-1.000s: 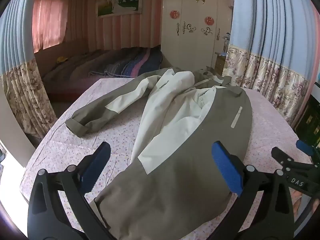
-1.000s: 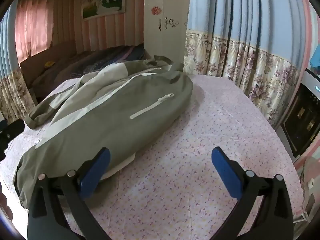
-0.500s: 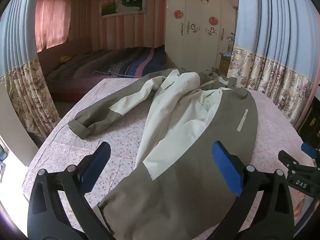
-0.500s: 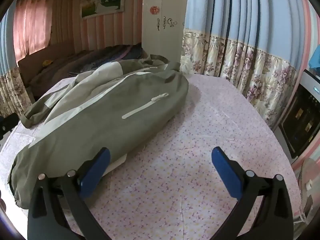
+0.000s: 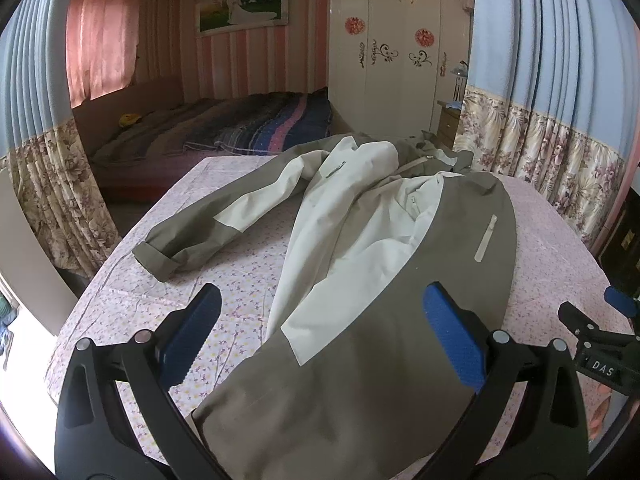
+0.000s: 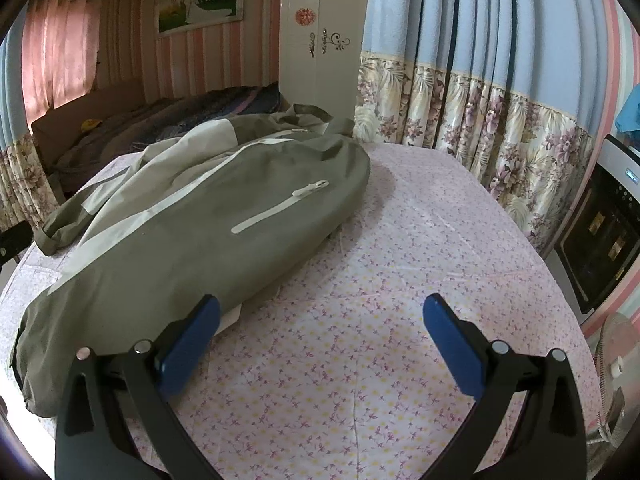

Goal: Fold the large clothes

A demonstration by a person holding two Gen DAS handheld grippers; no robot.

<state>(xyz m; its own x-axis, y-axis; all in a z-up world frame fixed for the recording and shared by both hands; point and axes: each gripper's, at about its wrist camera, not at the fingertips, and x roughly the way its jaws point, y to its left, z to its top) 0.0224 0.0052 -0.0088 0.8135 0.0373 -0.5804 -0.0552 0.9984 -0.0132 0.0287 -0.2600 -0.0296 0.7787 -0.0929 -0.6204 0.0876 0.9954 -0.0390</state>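
Blue-padded and spread wide, the left claw (image 5: pixel 322 330) and right claw (image 6: pixel 322 330) both hover released, grasping nothing, above the pink floral-clothed counter (image 6: pixel 400 280). Beyond them the olive-and-cream fabric jacket (image 5: pixel 380 280) lies half folded, one sleeve (image 5: pixel 208 224) flung out leftward. Judging by that, the fold is mid-way, and the next move calls for pinching that sleeve and laying it across the body.

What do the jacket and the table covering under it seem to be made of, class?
Jacket: likely a matte woven synthetic shell in olive and cream; it lies in broad, smooth, puffy folds with a taped zip pocket.
Tablecloth: thin floral-printed sheet, perhaps plastic or light cotton; sharp straight crease lines show, but the look leaves it open.
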